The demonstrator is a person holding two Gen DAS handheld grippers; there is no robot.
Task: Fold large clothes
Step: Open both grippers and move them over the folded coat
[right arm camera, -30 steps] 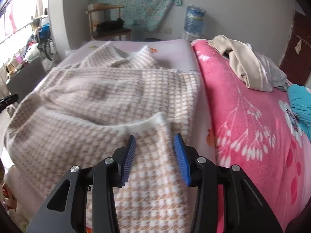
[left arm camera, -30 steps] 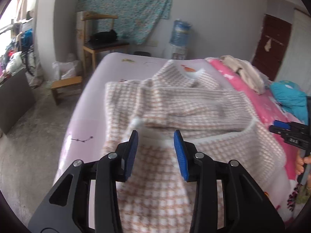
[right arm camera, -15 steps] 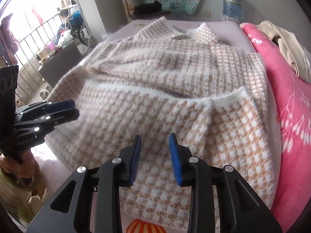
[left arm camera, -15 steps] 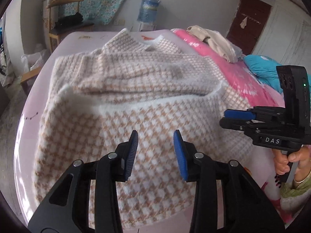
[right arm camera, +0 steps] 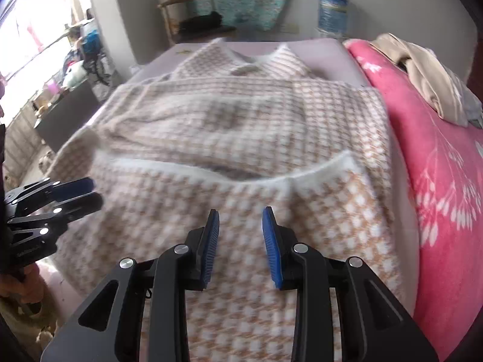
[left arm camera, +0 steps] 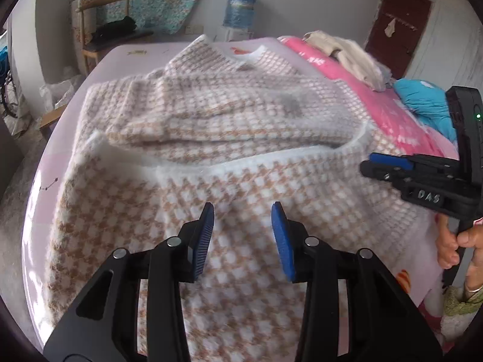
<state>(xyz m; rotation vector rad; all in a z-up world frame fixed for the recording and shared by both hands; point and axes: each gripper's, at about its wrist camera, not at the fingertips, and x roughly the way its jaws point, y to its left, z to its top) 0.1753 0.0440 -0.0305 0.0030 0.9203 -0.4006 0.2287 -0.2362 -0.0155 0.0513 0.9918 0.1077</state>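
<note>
A beige-and-white checked sweater [left arm camera: 226,114] [right arm camera: 241,120] lies on the bed, its lower part folded up so the white hem runs across the middle. My left gripper [left arm camera: 241,208] hovers over the near left half, jaws opening, nothing between the blue pads. My right gripper [right arm camera: 240,211] hangs over the near right half, open and empty. Each shows in the other's view: the right gripper [left arm camera: 389,163] at the sweater's right edge, held by a hand, and the left gripper [right arm camera: 87,191] at its left edge.
The bed has a lilac sheet [left arm camera: 120,57] and, to the right, a pink flowered blanket [right arm camera: 437,181] with a heap of beige clothes [right arm camera: 422,69] and a blue item [left arm camera: 425,105]. A wooden chair [right arm camera: 193,15] and a water bottle [right arm camera: 332,12] stand by the far wall.
Both grippers have drawn back from the folded white hem toward the near edge and sunk lower. The hem now lies flat on the sweater. The right jaws have narrowed.
</note>
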